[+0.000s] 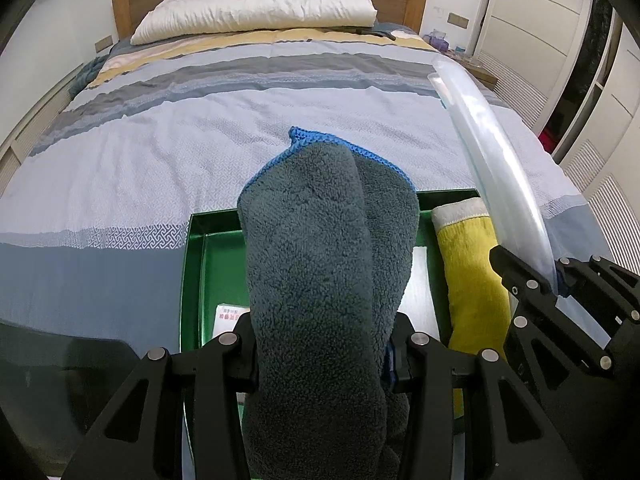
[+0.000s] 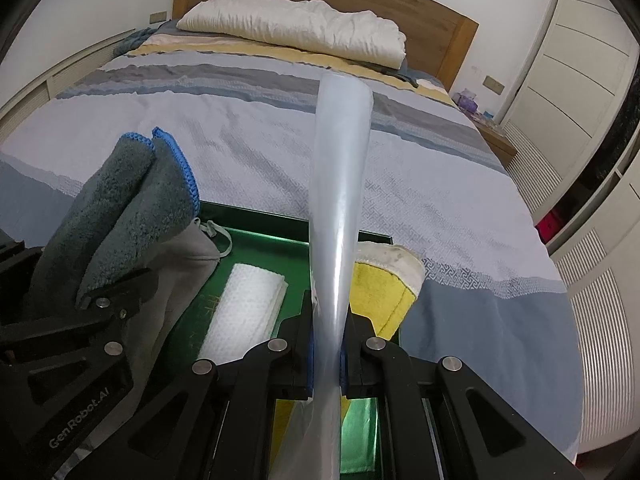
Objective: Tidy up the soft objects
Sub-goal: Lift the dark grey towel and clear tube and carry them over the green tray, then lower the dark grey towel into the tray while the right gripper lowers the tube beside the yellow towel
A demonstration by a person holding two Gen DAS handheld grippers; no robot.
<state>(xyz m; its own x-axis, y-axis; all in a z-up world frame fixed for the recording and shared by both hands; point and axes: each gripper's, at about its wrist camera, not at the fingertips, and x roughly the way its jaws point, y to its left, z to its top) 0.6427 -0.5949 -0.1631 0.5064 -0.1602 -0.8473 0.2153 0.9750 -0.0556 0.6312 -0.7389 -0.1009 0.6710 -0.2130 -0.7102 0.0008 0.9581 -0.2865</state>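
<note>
My left gripper (image 1: 324, 354) is shut on a folded grey fleece towel with blue edging (image 1: 320, 240), held above a green tray (image 1: 192, 264) on the bed. The towel also shows in the right wrist view (image 2: 120, 208), with the left gripper (image 2: 92, 300) below it. My right gripper (image 2: 326, 354) is shut on a clear plastic bag (image 2: 340, 184), which stands up in front of it; the bag (image 1: 492, 148) and right gripper (image 1: 556, 296) show at the right of the left wrist view. In the tray lie a yellow sock with white cuff (image 1: 468, 272), a white folded cloth (image 2: 248, 304) and a grey pouch (image 2: 184, 264).
The tray (image 2: 256, 236) sits at the foot of a striped bedspread (image 1: 200, 120). A white pillow (image 1: 256, 8) lies by the wooden headboard. A nightstand (image 2: 496, 136) and white wardrobe doors (image 2: 568, 64) stand to the right.
</note>
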